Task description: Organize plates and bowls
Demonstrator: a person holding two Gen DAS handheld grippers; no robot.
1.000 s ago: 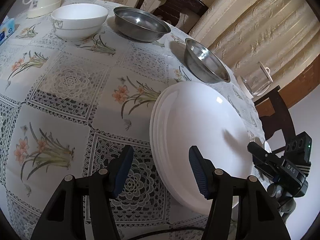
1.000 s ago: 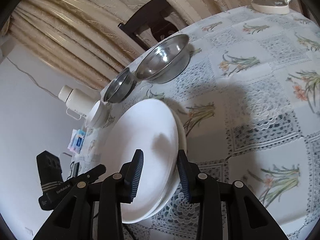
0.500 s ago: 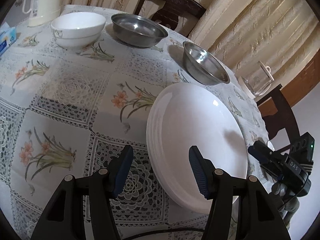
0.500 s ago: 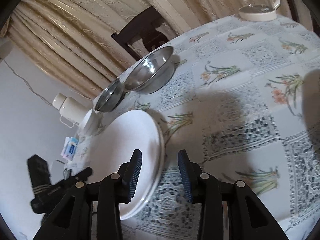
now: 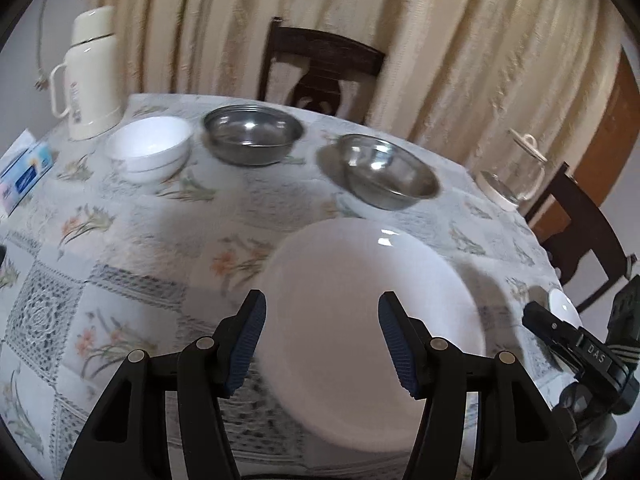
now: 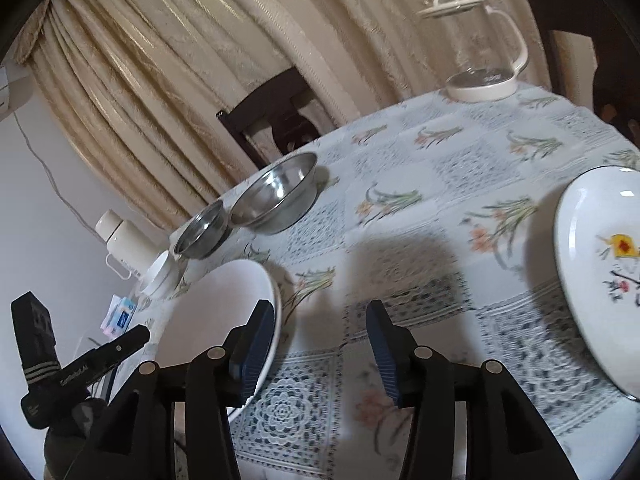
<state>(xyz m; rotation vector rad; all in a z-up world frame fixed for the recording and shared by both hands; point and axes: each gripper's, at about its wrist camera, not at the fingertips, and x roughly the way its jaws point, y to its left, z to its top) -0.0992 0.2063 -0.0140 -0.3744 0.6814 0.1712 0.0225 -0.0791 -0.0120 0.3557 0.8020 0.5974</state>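
At right edge, cropped patterned plate (image 6: 600,276)

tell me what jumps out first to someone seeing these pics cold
The stack of plain white plates sits at the near table edge, right ahead of the open left gripper. Behind it, two steel bowls stand side by side. In the right wrist view a painted plate lies off to the right of the open right gripper.

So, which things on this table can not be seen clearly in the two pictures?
- Stack of white plates: left view, near edge hidden behind the left tool; count unclear.
- Decorated plate: right view, cut by the frame edge.
- Small packet: left view, print too blurred to read.
- White bowls: right view, too small, partly behind the plates.
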